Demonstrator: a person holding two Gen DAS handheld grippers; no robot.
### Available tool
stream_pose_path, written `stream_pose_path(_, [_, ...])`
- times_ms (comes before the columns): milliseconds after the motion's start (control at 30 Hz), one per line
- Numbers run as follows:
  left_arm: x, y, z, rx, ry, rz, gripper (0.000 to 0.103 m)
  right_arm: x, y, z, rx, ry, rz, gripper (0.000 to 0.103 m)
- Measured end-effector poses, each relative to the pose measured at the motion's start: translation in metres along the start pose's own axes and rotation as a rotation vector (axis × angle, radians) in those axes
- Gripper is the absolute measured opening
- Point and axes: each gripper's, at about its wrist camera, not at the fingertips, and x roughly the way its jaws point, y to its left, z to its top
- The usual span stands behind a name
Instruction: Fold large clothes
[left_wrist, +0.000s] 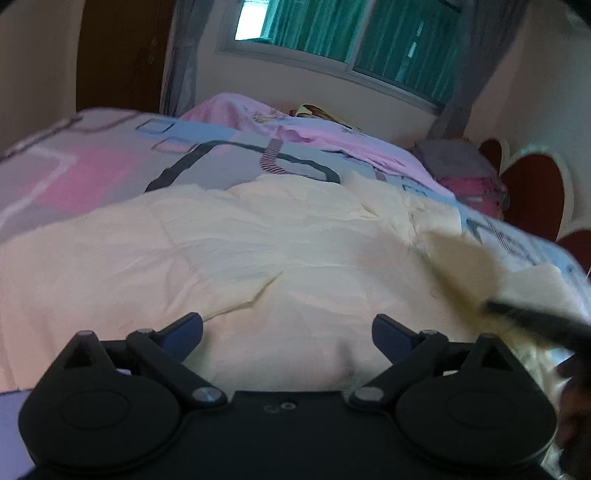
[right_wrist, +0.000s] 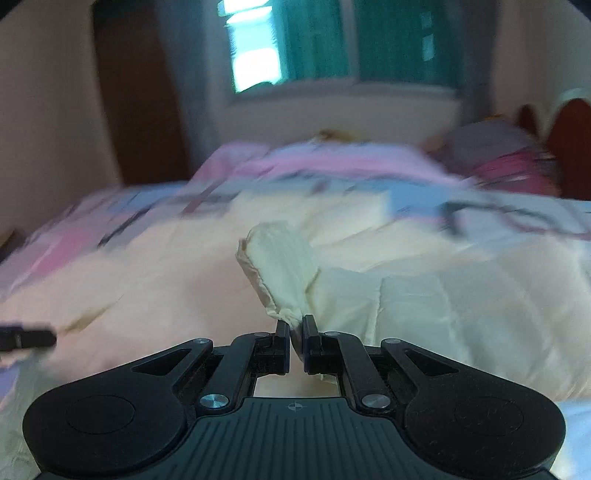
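My left wrist view is the sharper one: it shows the cream garment (left_wrist: 229, 251) spread wide over the bedspread (left_wrist: 92, 162), with a pink blanket (left_wrist: 295, 129) and a window (left_wrist: 332, 33) beyond. At its right edge I see a blurred lifted flap of cloth and a dark streak that I take to be my right gripper (left_wrist: 535, 325), though the blur hides its detail. My right wrist view is smeared, but only it shows the pinch itself.

The garment (right_wrist: 184, 280) lies with its long side running across the bed, left to right in both views; I cannot tell which end is the collar.

My left gripper (left_wrist: 288, 328) hangs just above the cloth with its jaws spread wide and nothing between them. My right gripper (right_wrist: 294, 325) has its jaws nearly together, clamped on a bunched edge of the garment that rises from the tips in a twisted ridge, up and slightly left.
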Motion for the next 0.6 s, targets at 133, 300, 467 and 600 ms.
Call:
stream_pose_path(133, [-0.002, 0.016, 0.003, -0.062, -0.001, -0.027, 0.094, 0.038, 0.025, -0.015, -0.026, 0.09, 0.029, 0.006])
stream_pose_path(300, [0.012, 0.015, 0.01, -0.079, 0.012, -0.079, 0.095, 0.023, 0.033, -0.015, -0.057, 0.043, 0.006, 0.071])
stream_pose_path(467, [0.043, -0.012, 0.012, -0.058, 0.053, -0.185, 0.095, -0.031, 0.004, -0.01, -0.02, -0.06, -0.012, 0.076])
stream_pose_path(600, [0.078, -0.03, 0.015, -0.059, 0.106, -0.244, 0.092, -0.069, -0.038, -0.008, 0.043, -0.1, -0.071, 0.054])
